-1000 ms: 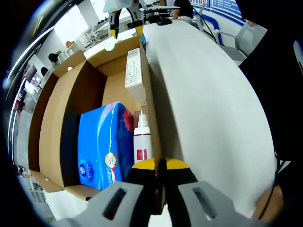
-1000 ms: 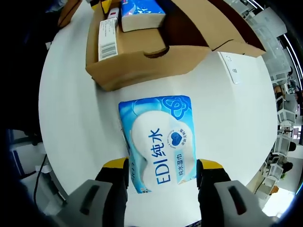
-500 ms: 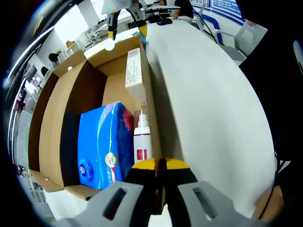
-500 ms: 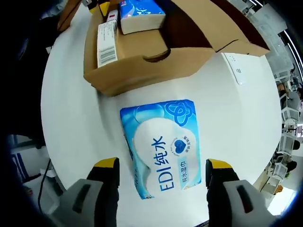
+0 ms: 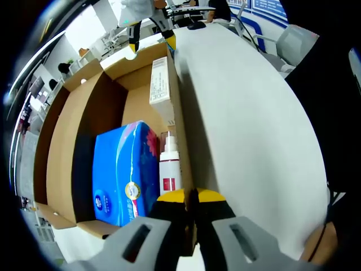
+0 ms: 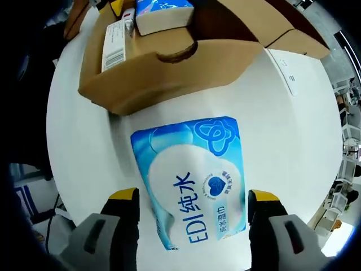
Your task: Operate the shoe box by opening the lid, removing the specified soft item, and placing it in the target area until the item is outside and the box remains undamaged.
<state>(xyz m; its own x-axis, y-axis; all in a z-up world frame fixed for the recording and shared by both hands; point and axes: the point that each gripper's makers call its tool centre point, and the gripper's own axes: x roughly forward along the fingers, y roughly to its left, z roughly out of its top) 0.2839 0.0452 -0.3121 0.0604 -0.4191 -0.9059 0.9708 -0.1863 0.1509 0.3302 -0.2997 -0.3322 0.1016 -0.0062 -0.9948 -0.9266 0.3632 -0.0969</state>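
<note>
We see bare desk (image 6: 293, 152) on both sides of the wet-wipe pack (image 6: 192, 180), which lies just short of the shoe box (image 6: 169, 73) front wall. Inside the box, the blue tissue pack (image 5: 121, 169), spray bottle (image 5: 168, 169) and white carton (image 5: 160, 84) crowd the right wall; the left strip is open.

Both views are bright and evenly lit from overhead. The white worktop (image 6: 293, 147) is nearly blown out ahead of the right claw (image 6: 193, 203), and a soft sheen lies on the wipes pack (image 6: 192, 180) between its tips. The box (image 5: 107, 107) interior ahead of the left claw (image 5: 190, 196) holds deep shadow. Fisheye bending curves edges outward; focus stays sharp centrally and softens toward the margins.
</note>
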